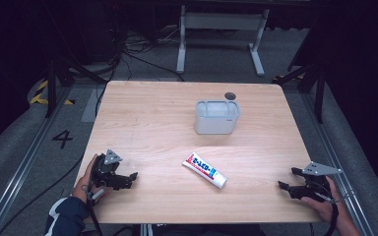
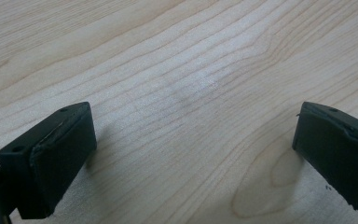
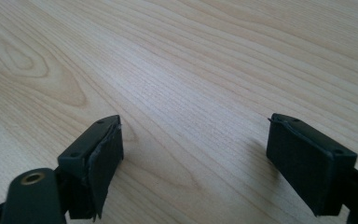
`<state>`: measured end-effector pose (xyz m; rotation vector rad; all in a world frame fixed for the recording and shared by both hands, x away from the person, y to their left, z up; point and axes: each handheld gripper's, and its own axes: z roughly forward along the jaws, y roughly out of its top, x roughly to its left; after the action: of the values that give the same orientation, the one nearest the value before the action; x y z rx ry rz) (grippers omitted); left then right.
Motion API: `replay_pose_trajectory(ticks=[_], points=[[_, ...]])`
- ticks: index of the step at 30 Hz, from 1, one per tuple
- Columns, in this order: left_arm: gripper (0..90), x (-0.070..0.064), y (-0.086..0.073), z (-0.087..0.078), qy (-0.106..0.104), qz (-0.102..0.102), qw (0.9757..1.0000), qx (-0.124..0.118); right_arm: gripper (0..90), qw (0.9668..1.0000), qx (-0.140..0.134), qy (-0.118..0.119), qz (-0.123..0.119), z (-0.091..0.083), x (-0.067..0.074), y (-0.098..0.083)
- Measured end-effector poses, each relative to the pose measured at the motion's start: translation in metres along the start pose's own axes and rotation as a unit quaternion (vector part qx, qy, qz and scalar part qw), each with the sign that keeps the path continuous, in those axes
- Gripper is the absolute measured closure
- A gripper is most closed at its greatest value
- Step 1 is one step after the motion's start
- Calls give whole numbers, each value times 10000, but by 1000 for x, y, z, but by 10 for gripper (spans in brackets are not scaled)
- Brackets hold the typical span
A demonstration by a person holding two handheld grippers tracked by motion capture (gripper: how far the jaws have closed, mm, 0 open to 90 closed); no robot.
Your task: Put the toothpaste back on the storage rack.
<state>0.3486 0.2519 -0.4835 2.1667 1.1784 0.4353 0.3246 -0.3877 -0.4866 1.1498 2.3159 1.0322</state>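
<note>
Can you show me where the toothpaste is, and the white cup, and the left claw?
toothpaste (image 1: 205,170), high view, middle of the tube.
white cup (image 1: 216,126), high view, front wall.
left claw (image 1: 131,178), high view, between its tips.

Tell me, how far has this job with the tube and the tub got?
Nothing looks done yet. The toothpaste tube lies flat on the wooden table, apart from the white tub behind it. The left gripper and right gripper rest near the front corners, jaws open, holding nothing. Everything is left: probably picking up the tube and placing it in the tub.
</note>
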Motion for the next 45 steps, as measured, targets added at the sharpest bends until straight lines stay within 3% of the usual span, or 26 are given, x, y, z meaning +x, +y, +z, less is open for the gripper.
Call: replay_pose_trajectory(ticks=[9, 13, 18, 21, 35, 39, 45], points=[[0, 4, 1, 1, -56, 138, 9999, -34, 190, 10000, -2, -21, 7, 1, 0, 0], [0, 5, 1, 1, -174, 208, 9996, -18, 168, 10000, 60, -15, 14, 1, -1, 2], [1, 9, 3, 2, -245, 415, 9988, 13, 164, 10000, 90, -12, -5, 1, -1, 3], [0, 8, 3, 3, -261, 292, 9992, 3, 164, 10000, 91, -13, -6, 1, -1, 3], [1, 8, 4, 3, -288, 321, 9991, 2, 212, 9995, 287, 75, -65, 2, 1, 10], [1, 9, 4, 3, -290, 344, 9990, 11, 223, 9997, 209, 139, -16, -1, 4, 16], [1, 9, 4, 3, -286, 349, 9990, 7, 231, 9996, 122, 202, -155, -4, 10, 28]])
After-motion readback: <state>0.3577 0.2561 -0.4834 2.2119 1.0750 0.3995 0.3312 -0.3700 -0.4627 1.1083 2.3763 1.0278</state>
